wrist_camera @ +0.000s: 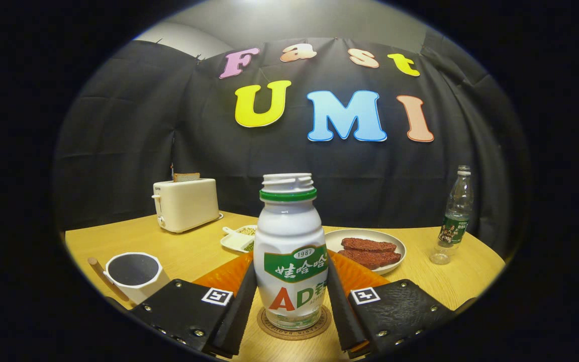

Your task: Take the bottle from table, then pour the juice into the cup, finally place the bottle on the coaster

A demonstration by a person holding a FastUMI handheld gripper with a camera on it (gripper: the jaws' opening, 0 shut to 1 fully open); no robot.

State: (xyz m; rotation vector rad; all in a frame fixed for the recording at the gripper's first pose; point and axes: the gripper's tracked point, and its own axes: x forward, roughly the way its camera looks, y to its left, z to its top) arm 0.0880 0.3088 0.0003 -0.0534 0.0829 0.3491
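I am looking along the gripper (292, 306) at a white plastic drink bottle with a green collar and green label (291, 251), standing upright with its cap off. It is sitting on a round cork coaster (294, 327), whose rim is showing around the bottle's base on the pale wooden table (460, 286).

The two fingers (243, 301) are flanking the lower half of the bottle, one on each side. The jaws are standing close against its sides, but I cannot tell whether both are pressing on it or have just a sliver of gap.

Taking the bottle as my landmark: to its left, near the left finger, a white cup with a dark inside (133, 274) is standing on the table, with a wooden stick (103, 276) lying just beside it. Directly behind the bottle an orange tray (224, 276) is peeking out on both sides. Behind and slightly left of the bottle a small white dish holding greenish bits (239, 239) is resting, and further back left a cream toaster with a slice of bread in it (186, 203). Behind and to the right a white plate carrying reddish-brown slabs of food (370, 249) is lying, and well to the right a clear plastic water bottle (455, 213) is standing with its cap (440, 258) beside its base.
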